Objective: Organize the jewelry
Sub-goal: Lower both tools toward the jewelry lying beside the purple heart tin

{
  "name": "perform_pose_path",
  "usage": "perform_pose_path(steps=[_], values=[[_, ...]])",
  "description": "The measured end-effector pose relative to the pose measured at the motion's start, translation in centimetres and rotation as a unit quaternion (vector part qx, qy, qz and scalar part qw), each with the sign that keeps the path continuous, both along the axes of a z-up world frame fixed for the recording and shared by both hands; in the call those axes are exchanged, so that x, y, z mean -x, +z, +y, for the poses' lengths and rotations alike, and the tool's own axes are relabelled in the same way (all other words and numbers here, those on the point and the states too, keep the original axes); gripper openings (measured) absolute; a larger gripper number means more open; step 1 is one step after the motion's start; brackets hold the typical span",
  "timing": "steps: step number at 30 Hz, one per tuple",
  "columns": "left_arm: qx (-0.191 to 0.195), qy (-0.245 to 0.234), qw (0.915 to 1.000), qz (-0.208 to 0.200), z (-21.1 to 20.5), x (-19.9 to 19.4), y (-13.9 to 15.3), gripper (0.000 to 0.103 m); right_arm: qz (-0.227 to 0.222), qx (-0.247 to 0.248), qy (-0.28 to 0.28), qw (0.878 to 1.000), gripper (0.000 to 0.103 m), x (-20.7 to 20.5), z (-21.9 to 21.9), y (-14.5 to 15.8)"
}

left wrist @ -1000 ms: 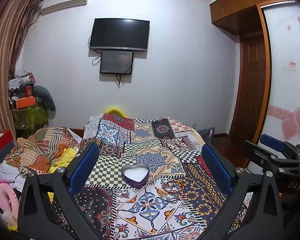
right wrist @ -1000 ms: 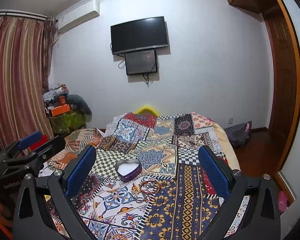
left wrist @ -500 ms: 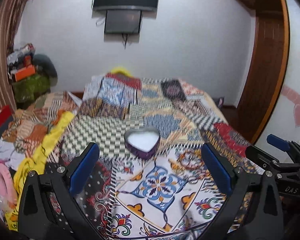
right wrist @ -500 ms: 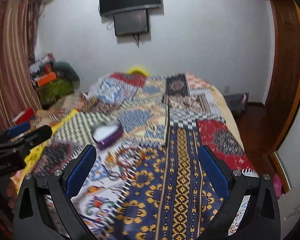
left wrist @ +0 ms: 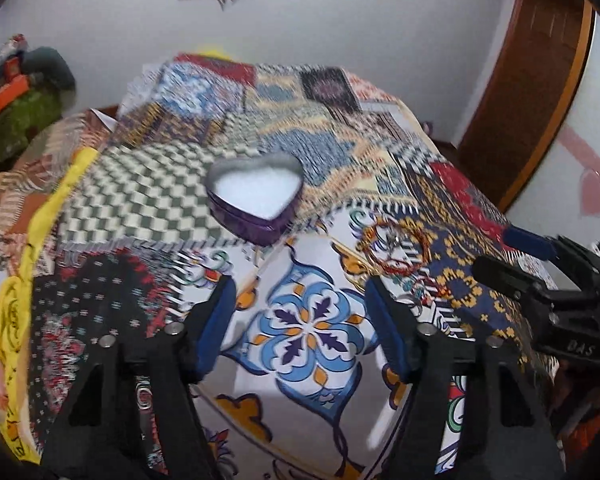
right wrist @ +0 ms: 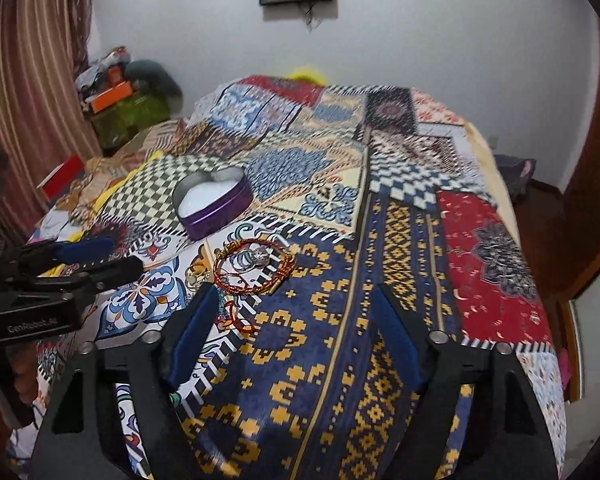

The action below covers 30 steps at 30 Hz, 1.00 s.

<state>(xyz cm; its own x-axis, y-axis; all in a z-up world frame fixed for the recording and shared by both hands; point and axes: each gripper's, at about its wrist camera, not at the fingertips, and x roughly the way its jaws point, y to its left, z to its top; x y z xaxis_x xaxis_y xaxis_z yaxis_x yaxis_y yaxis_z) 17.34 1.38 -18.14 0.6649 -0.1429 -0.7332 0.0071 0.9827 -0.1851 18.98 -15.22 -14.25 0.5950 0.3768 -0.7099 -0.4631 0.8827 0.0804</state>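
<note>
My left gripper (left wrist: 300,312) and right gripper (right wrist: 292,320) are closing, nothing between them. The purple heart-shaped tin (left wrist: 256,200) sits on the patchwork bedspread (right wrist: 380,240), red braided bracelets (right wrist: 254,266) just beside it.

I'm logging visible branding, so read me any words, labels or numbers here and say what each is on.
"GenRobot.AI": on the left claw body, seen from the right wrist.
"DAS": on the right claw body, seen from the left wrist; the first letter is unclear.
Nothing else is readable.
</note>
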Motion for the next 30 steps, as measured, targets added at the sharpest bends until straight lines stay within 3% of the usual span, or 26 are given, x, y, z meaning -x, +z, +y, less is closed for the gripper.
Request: perform_pose_path(steps=[3,9,13,23,26,30], values=[[0.010,-0.023,0.9994,0.023,-0.4,-1.1,-0.7,0.048,0.017,-0.003,0.017,1.000,0.064,-0.9,0.3,-0.3],[0.017,-0.062,0.9973,0.036,-1.4,-2.5,-1.0,0.044,0.038,-0.006,0.036,0.999,0.057,-1.4,0.4,-0.8],[0.017,-0.078,0.9960,0.041,-2.2,-3.5,-1.2,0.036,0.048,-0.006,0.040,0.998,0.049,-1.4,0.4,-1.3],[0.000,-0.082,0.9960,0.037,-3.3,-4.7,-1.9,0.035,0.063,-0.009,0.051,0.997,0.040,-1.1,0.4,-1.8],[-0.005,-0.087,0.9955,0.036,-3.6,-4.7,-2.1,0.021,0.066,-0.012,0.054,0.996,0.038,-0.9,0.4,-1.9],[-0.003,-0.088,0.9956,0.032,-3.6,-4.5,-2.1,0.021,0.068,-0.011,0.061,0.996,0.036,-0.7,0.6,-2.0]])
